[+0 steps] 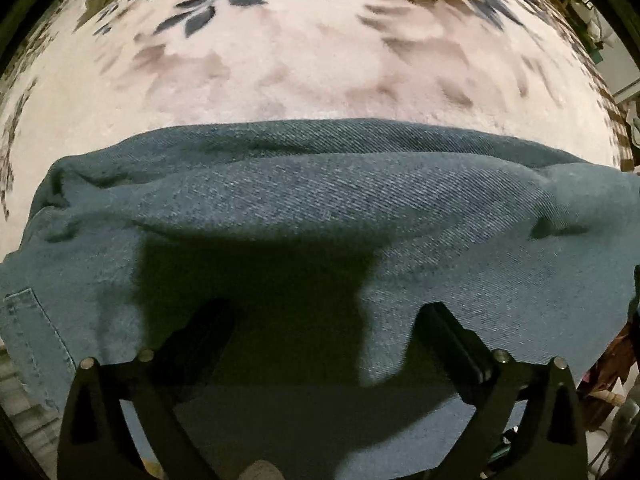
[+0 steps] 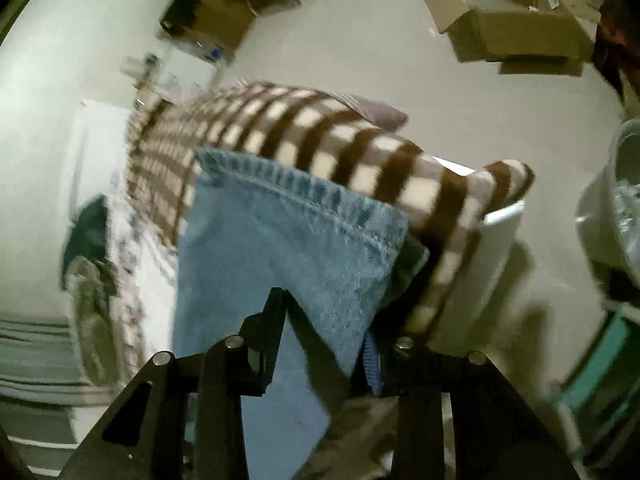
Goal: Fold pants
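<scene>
The pants are blue denim jeans (image 1: 320,200), lying bunched across a pale flowered bedspread (image 1: 280,60) in the left wrist view. My left gripper (image 1: 324,312) hovers just over the jeans with its jaws wide apart and nothing between them. In the right wrist view my right gripper (image 2: 320,312) is shut on a leg end of the jeans (image 2: 288,240). The stitched hem (image 2: 304,196) hangs forward past the fingers, lifted off the bed.
A brown and cream checked blanket (image 2: 320,132) lies on the bed beyond the hem. Cardboard boxes (image 2: 512,20) sit on the grey floor. A white tub (image 2: 608,200) stands at the right. A pocket seam (image 1: 32,320) shows at the lower left.
</scene>
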`<state>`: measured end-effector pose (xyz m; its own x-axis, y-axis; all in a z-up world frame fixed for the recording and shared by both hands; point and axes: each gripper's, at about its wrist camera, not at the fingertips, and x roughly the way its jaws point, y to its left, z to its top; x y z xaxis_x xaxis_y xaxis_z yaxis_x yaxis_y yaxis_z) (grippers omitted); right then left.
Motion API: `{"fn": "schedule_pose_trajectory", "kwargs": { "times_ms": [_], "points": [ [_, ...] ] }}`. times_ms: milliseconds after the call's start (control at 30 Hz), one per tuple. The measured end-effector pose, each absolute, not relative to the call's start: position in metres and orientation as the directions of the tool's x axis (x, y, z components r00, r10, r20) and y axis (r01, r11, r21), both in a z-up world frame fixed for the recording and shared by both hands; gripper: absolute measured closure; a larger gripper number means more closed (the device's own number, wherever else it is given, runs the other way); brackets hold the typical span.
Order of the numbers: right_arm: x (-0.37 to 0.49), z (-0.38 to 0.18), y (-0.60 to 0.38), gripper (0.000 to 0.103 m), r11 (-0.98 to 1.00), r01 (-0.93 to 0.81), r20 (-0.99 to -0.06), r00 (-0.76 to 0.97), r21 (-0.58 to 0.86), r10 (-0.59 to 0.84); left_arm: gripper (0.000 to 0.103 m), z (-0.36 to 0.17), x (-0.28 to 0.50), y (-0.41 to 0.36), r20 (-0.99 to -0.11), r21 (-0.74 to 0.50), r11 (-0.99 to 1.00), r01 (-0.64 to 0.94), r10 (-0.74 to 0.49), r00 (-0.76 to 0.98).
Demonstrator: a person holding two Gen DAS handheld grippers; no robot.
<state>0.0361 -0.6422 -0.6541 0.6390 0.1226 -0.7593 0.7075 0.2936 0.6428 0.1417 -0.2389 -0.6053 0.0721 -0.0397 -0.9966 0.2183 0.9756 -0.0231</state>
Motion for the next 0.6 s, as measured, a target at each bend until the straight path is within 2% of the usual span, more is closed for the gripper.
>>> {"fn": "schedule_pose_trajectory", "kwargs": {
  "times_ms": [200, 367, 500, 533, 567, 600],
  "points": [
    [0.042, -0.67, -0.656, 0.064, 0.298, 0.601, -0.657, 0.741, 0.742, 0.14, 0.0, -0.609, 0.153, -0.234, -0.996, -0.03, 0.979, 0.2, -0.045, 0.072],
    [0.061, -0.674, -0.66, 0.051, 0.295, 0.523, -0.584, 0.792, 0.799, 0.177, 0.0, -0.607, 0.193, -0.226, -0.997, -0.021, 0.982, 0.186, -0.035, 0.071],
    [0.084, -0.678, -0.66, 0.051, 0.294, 0.492, -0.556, 0.807, 0.82, 0.198, 0.0, -0.606, 0.203, -0.22, -0.995, -0.02, 0.984, 0.175, -0.036, 0.089],
    [0.089, -0.676, -0.66, 0.064, 0.303, 0.508, -0.574, 0.795, 0.806, 0.194, 0.0, -0.605, 0.204, -0.219, -0.996, -0.02, 0.984, 0.175, -0.035, 0.085],
    [0.093, -0.674, -0.659, 0.085, 0.307, 0.518, -0.586, 0.786, 0.798, 0.196, 0.0, -0.605, 0.215, -0.217, -0.996, -0.019, 0.984, 0.177, -0.034, 0.079],
    [0.097, -0.669, -0.658, 0.087, 0.322, 0.53, -0.602, 0.775, 0.785, 0.191, 0.0, -0.604, 0.217, -0.217, -0.997, -0.022, 0.984, 0.177, -0.035, 0.071]
  ]
}}
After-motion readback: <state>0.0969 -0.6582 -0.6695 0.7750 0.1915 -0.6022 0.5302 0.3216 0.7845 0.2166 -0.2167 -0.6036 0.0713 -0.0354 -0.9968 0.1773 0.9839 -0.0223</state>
